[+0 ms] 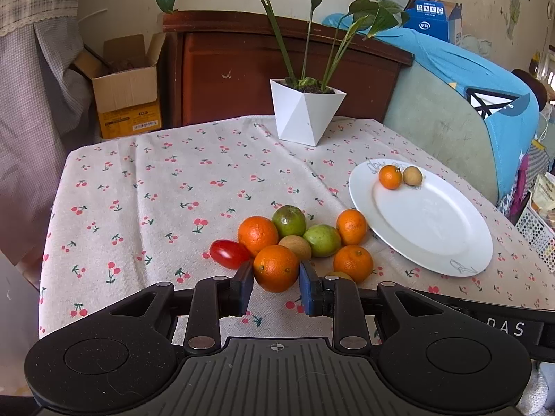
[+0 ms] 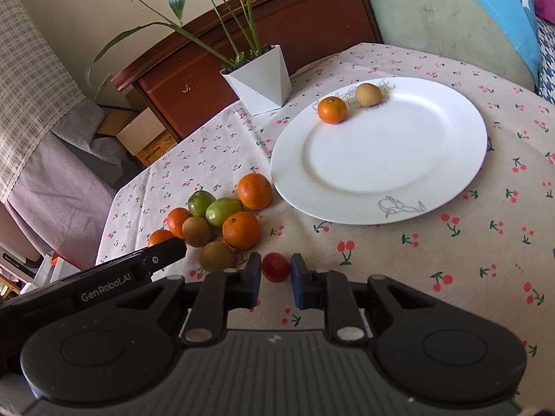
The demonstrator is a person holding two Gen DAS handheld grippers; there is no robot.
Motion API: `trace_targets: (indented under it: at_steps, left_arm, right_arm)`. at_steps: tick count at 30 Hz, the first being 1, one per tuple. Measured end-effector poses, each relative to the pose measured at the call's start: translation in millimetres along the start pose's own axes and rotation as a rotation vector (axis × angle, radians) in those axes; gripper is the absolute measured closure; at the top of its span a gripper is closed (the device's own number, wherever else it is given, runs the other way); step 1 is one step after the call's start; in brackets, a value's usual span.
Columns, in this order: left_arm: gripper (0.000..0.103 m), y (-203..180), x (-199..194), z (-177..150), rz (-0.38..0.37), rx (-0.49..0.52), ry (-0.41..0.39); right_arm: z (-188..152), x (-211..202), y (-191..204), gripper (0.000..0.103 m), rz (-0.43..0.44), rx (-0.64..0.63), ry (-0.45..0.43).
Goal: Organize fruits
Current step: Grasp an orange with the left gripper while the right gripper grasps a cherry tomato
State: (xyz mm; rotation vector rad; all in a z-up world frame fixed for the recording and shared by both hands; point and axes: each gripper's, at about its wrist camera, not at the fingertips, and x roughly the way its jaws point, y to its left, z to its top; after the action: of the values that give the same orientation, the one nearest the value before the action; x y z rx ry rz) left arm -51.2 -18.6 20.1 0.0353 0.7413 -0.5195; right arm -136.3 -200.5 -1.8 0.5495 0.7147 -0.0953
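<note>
A pile of fruit lies on the cherry-print tablecloth: several oranges, two green fruits [image 1: 288, 221] and brown fruits [image 1: 295, 245]. My left gripper [image 1: 275, 282] has its pads on both sides of the nearest orange [image 1: 275, 268] and is shut on it. A red tomato [image 1: 229, 253] lies left of that orange. My right gripper [image 2: 275, 272] is shut on another small red tomato [image 2: 275, 267] just above the cloth. The white plate [image 2: 381, 180] holds one small orange [image 2: 332, 110] and one brown fruit [image 2: 368, 94].
A white faceted plant pot [image 1: 305, 116] stands at the table's far edge. A wooden cabinet [image 1: 277, 69] and a cardboard box [image 1: 126, 93] are behind the table. A sofa with a blue cover [image 1: 485, 104] is on the right.
</note>
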Motion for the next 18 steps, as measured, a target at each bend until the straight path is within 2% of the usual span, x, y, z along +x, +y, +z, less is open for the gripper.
trace_targets:
  at_steps: [7, 13, 18]
  left_arm:
    - [0.077, -7.1, -4.5, 3.4, -0.017, 0.005, -0.015]
    - [0.077, -6.8, -1.9, 1.7, -0.014, 0.004, -0.003]
    - [0.077, -4.4, -0.9, 0.9, -0.009, -0.002, 0.003]
  right_arm:
    - [-0.7, 0.7, -1.5, 0.085, 0.008, 0.008, 0.011]
    - [-0.3, 1.1, -3.3, 0.081, 0.018, 0.023, 0.019]
    - [-2.8, 3.8, 3.0, 0.077, 0.013, -0.015, 0.037]
